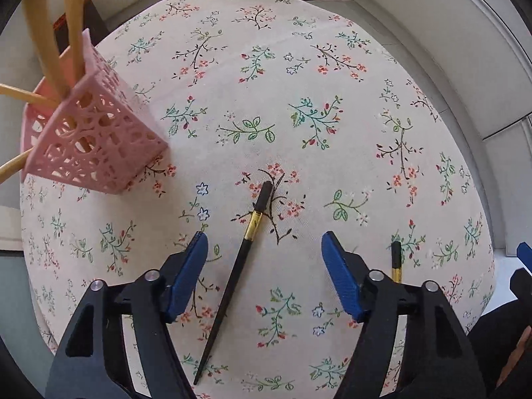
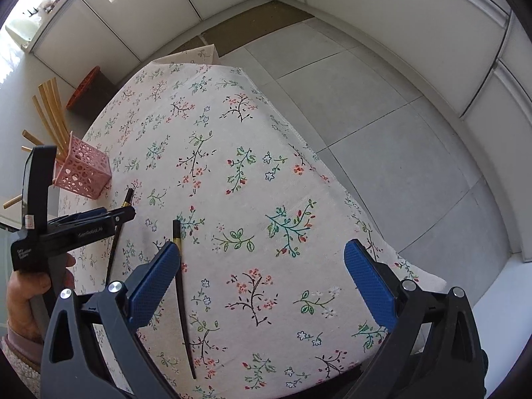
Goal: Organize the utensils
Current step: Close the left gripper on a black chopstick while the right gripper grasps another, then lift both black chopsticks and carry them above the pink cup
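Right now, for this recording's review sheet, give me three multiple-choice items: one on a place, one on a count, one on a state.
1. Where does the pink basket stand?
A. near the tablecloth's left edge, seen from the left wrist
B. in the middle of the cloth
C. on the floor

2. How many black chopsticks lie on the tablecloth?
A. one
B. two
C. four

3. How does the left gripper stand?
A. shut on a chopstick
B. jaws apart over a chopstick, not pressing on it
C. inside the basket

Key:
1 A, the basket sits by the cloth's left border with pale wooden chopsticks in it.
2 B, one black chopstick lies by the right gripper, the other black chopstick lies under the left gripper.
3 B, both blue pads stand clear of the stick.
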